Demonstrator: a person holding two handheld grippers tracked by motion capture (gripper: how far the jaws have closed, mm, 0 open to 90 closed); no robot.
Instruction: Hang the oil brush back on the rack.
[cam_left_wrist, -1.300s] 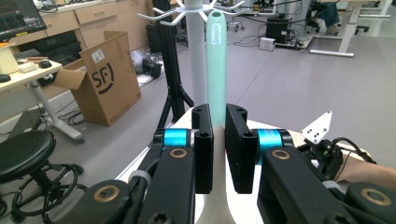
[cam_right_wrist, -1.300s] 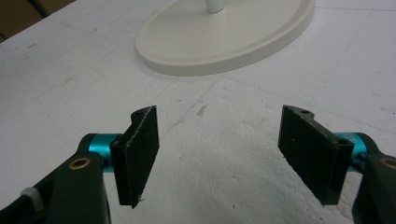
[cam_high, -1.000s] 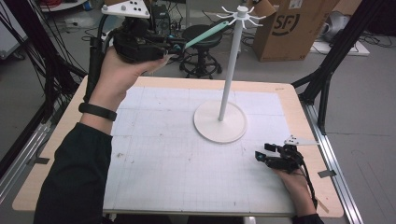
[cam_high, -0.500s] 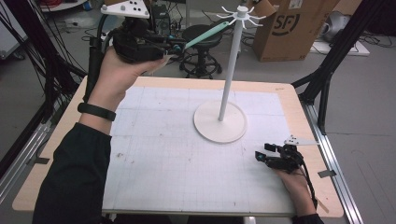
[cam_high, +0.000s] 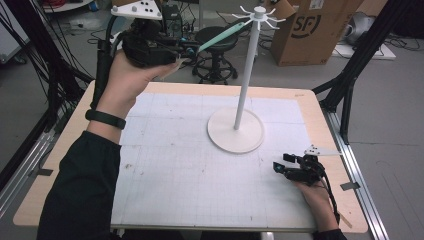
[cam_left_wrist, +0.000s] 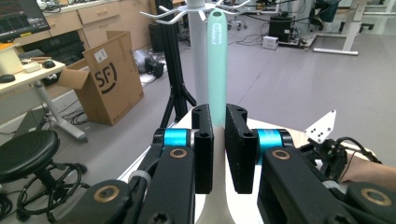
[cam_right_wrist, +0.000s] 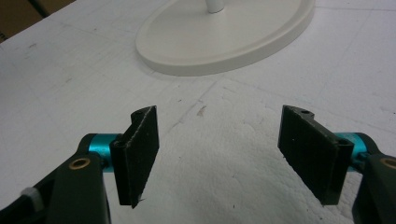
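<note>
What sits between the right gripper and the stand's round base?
Nothing: the right gripper view shows bare white mat between the open right gripper and the base.

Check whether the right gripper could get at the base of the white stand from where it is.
Probably yes. The right gripper rests open on the mat, facing the stand's round base, with nothing between them; only bare white mat.
</note>
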